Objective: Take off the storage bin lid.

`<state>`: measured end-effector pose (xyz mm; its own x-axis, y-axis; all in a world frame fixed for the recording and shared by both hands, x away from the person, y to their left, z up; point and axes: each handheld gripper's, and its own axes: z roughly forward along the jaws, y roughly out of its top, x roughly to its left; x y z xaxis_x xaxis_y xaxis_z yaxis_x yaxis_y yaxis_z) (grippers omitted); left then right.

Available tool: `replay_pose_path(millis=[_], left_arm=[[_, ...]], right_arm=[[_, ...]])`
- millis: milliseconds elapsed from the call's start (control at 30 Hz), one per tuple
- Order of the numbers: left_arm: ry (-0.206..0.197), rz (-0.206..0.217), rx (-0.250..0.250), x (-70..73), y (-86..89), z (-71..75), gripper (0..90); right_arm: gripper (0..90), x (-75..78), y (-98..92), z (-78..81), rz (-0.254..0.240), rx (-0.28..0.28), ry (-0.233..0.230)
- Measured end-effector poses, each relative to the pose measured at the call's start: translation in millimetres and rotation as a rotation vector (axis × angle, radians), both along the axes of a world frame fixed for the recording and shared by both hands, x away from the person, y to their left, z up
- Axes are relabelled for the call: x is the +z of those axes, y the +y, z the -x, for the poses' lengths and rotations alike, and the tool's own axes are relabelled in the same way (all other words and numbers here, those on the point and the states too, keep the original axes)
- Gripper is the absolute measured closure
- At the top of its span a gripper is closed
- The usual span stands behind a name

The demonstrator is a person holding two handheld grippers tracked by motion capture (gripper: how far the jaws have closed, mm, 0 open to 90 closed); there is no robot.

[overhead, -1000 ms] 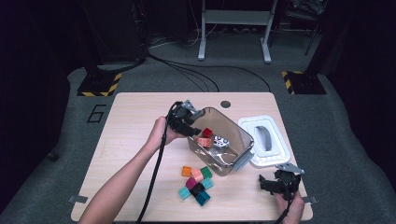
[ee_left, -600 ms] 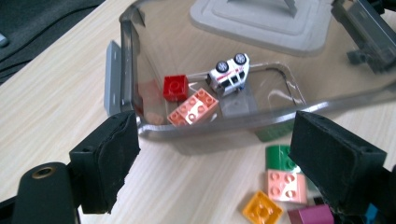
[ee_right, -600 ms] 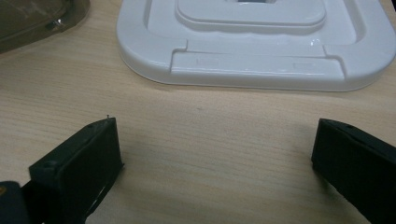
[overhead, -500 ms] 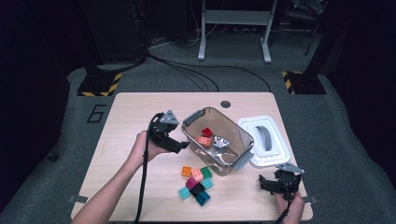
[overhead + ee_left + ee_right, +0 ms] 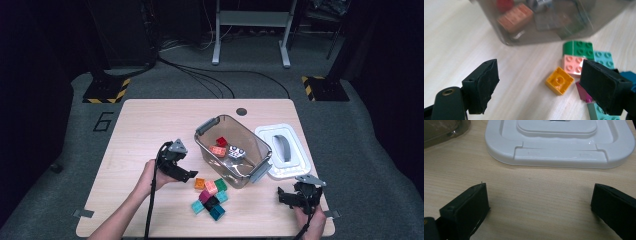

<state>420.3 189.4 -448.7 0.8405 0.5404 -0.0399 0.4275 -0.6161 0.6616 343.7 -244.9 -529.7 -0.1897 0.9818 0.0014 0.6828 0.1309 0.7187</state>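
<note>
The orange brick (image 5: 199, 183) is lying flat on the tabletop (image 5: 145, 125), just in front of the clear bin (image 5: 233, 150) and at the near-left edge of the loose pile of bricks (image 5: 212, 198). The left gripper (image 5: 186, 175) is now hanging low beside it, on the bin's front-left side, whereas a second ago it was raised over the bin's rim. Its jaws have just been opening and are standing wide apart with nothing between them; in the left gripper view the brick (image 5: 559, 80) is sitting on bare wood in the gap, nearer the right-hand pad. That reads as a drop-off finished and the next pick being lined up, probably this brick. Inside the bin a red brick (image 5: 221, 141) and a salmon brick (image 5: 217, 150) are already resting. The right gripper (image 5: 291, 196) is keeping its place in front of the bin's white lid (image 5: 281, 151), jaws spread and empty.
</note>
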Motion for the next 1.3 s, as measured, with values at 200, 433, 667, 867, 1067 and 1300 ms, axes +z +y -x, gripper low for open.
replay_pose_path(millis=[200, 433, 667, 867, 1067, 1300], left_arm=[[0.047, -0.003, -0.05, -26.6, -5.2, -0.3, 15.4], [0.082, -0.016, -0.099, -46.7, -14.6, -0.9, 19.9], [0.059, -0.025, -0.169, -57.6, -20.9, 0.5, 35.0], [0.03, -0.015, -0.174, -60.9, -15.6, 0.8, 49.5], [0.019, -0.018, -0.157, -60.7, -10.8, 1.4, 50.9], [0.017, -0.001, -0.121, -58.4, -1.2, 0.9, 51.4]], right_arm=[[0.5, 0.0, 0.1, 0.0, -0.001, -0.002, 0.0], [0.6, 0.0, 0.0, 0.0, 0.0, 0.0, 0.0], [0.6, 0.0, 0.0, 0.1, 0.0, 0.0, 0.001], [0.6, 0.0, 0.0, 0.1, 0.0, 0.0, 0.0], [0.5, 0.0, 0.0, 0.1, 0.0, 0.0, 0.0], [0.5, 0.0, 0.0, 0.1, 0.0, -0.001, 0.001]])
